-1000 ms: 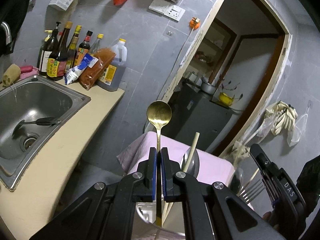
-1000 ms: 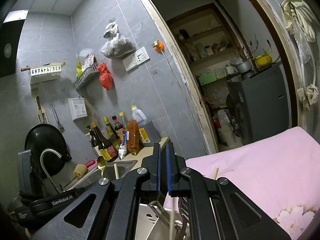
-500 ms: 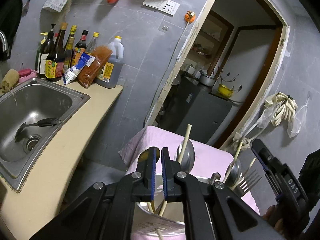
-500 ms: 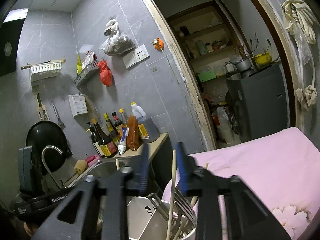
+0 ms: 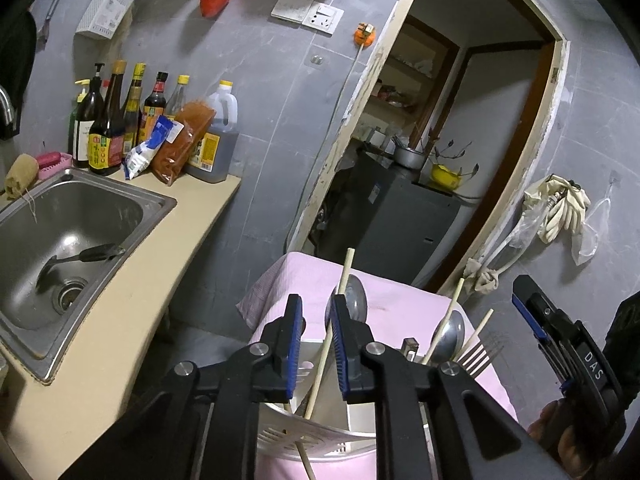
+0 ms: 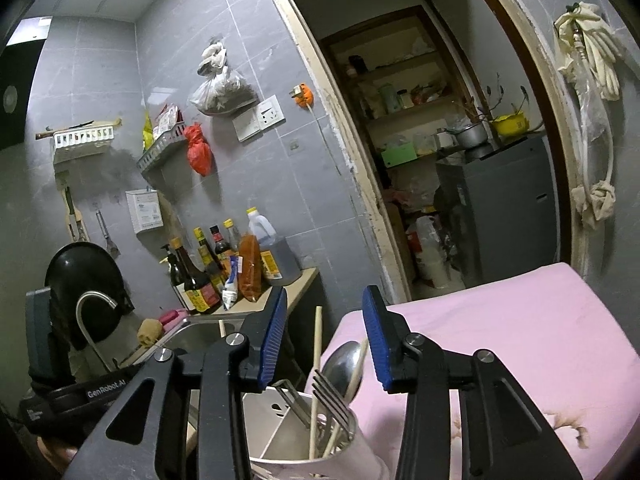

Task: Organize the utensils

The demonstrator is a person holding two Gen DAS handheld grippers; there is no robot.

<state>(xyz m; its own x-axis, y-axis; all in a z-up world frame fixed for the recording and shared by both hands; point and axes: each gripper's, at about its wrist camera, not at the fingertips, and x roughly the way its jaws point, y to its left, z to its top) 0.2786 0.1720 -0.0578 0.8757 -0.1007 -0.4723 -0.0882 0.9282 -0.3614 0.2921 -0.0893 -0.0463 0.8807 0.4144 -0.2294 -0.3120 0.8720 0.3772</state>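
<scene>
Left wrist view showed the left hand-held gripper (image 5: 316, 346) just parted, narrow and empty, above the utensil holder (image 5: 320, 438); lifting straight clear should avoid snagging the chopstick (image 5: 334, 320).

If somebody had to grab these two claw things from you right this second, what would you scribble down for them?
Left claw: its jaws have just been opening and hold nothing; a chopstick stands loose between them, over the utensil holder.
Right claw: its jaws have just been opening and hold nothing; it is above the same holder.
In the holder, on the pink cloth: chopsticks, silver spoons and forks, all standing upright.
Done: both claws have let go above the holder.
Left: one dark utensil lies in the sink, perhaps next. No other loose cutlery in view.
</scene>
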